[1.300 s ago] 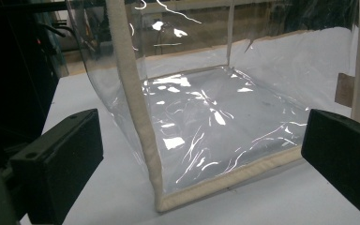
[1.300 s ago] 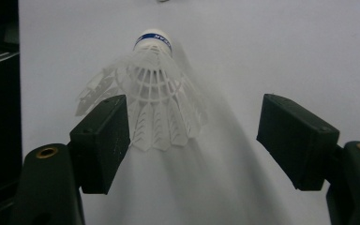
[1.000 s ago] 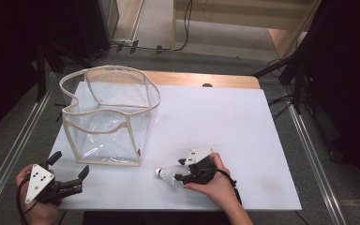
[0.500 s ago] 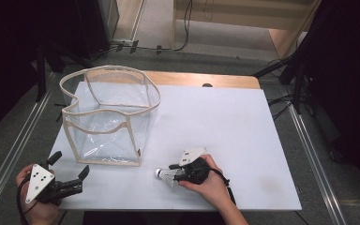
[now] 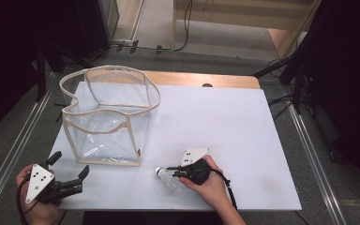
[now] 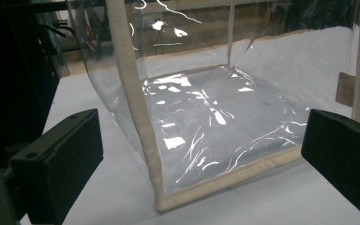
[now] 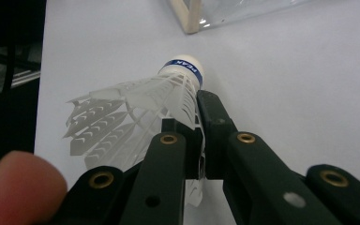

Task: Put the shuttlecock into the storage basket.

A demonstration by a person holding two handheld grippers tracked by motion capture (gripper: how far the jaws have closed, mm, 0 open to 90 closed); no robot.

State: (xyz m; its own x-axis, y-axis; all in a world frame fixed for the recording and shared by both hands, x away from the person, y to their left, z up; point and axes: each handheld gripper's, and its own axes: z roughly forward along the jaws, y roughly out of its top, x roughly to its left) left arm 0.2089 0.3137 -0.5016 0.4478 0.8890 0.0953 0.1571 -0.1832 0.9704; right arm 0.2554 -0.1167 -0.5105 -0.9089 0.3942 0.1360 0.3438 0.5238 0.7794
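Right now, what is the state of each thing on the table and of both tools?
Shuttlecock: on its side, feathers clamped.
Clear bag: upright, open at top, empty.
Right tool: just closed, shut on the shuttlecock.
Left tool: open, holding nothing.

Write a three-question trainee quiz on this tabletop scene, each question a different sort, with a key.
1. True or false: the right gripper has its jaws closed on the skirt of the shuttlecock.
2. Multiple choice: the clear bag stands A) upright with its mouth open, B) folded flat, C) on its side.
3. Fill in: the left gripper has its jaws ____ with nothing between them.

Key: 1 true; 2 A; 3 open. The right gripper's jaws have just been closing, with the shuttlecock's feathers between them.
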